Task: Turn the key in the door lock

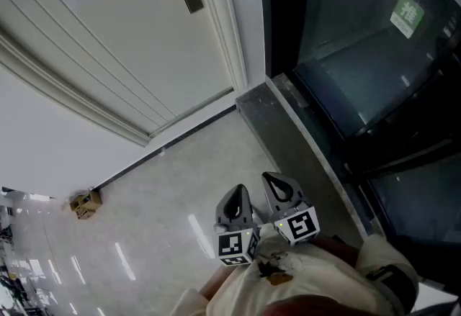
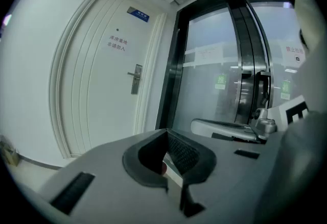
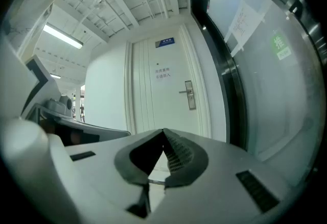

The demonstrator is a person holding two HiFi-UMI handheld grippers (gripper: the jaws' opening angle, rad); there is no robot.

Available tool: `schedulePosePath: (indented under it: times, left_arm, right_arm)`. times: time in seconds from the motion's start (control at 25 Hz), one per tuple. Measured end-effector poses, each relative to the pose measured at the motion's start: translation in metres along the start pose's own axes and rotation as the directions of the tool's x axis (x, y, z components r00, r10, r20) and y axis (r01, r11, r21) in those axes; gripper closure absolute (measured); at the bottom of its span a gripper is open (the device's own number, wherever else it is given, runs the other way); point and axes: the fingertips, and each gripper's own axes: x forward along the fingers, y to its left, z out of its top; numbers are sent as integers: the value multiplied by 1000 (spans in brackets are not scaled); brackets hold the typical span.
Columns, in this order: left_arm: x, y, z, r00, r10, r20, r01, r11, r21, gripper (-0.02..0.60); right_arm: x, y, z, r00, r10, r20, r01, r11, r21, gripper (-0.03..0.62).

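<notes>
While the door lock [image 3: 189,95] sits well ahead of your fingertips, left gripper [image 2: 166,133] and right gripper [image 3: 163,131] both have fingers clenched, no key visible; reach in like that and you'd likely bump the lever handle [image 3: 183,92], gripping nothing.

Floor [image 1: 180,185]: pale glossy tile, streaked with light reflections. A dark stone strip [image 1: 288,142] edges it along the glass side. One item on it: a small brown box [image 1: 86,204], against the foot of the white wall, well apart from the strip.
</notes>
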Motion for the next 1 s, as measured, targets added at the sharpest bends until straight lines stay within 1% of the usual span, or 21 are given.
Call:
schedulePosePath:
  times: [0.28,0.44,0.56,0.68,0.8,0.88,1.0]
  left_arm:
    - [-5,2,9,999,23,42,-23,1000,-2,575]
    - [-4,3,10,999,32,40,-32,999,-7,575]
    - [-1,-2,8,999,32,42,-31,999,-13,575]
    - [1,-10,0,999,35,-1,-35,999,-33,575]
    - [10,-18,2,999,46,18,-45,998,-40,575]
    - [20,-18,0,998,56,33,-54,997,-46,575]
    - [36,-15,-2,998,60,23,-59,997,-56,575]
  right_arm:
    - [13,-10,5,1000,7,28,-7,1000,4,588]
    - [17,-12,6,1000,21,18,-21,1000,15,588]
    - [18,-15,10,997,63,36,-65,996,63,586]
    - [14,-24,18,993,96,64,-103,987,121,585]
    - [7,-39,22,992,98,82,-106,989,104,585]
    - [8,-48,19,990,116,80,-122,990,74,586]
    - [17,-58,15,987,142,69,-146,988,55,586]
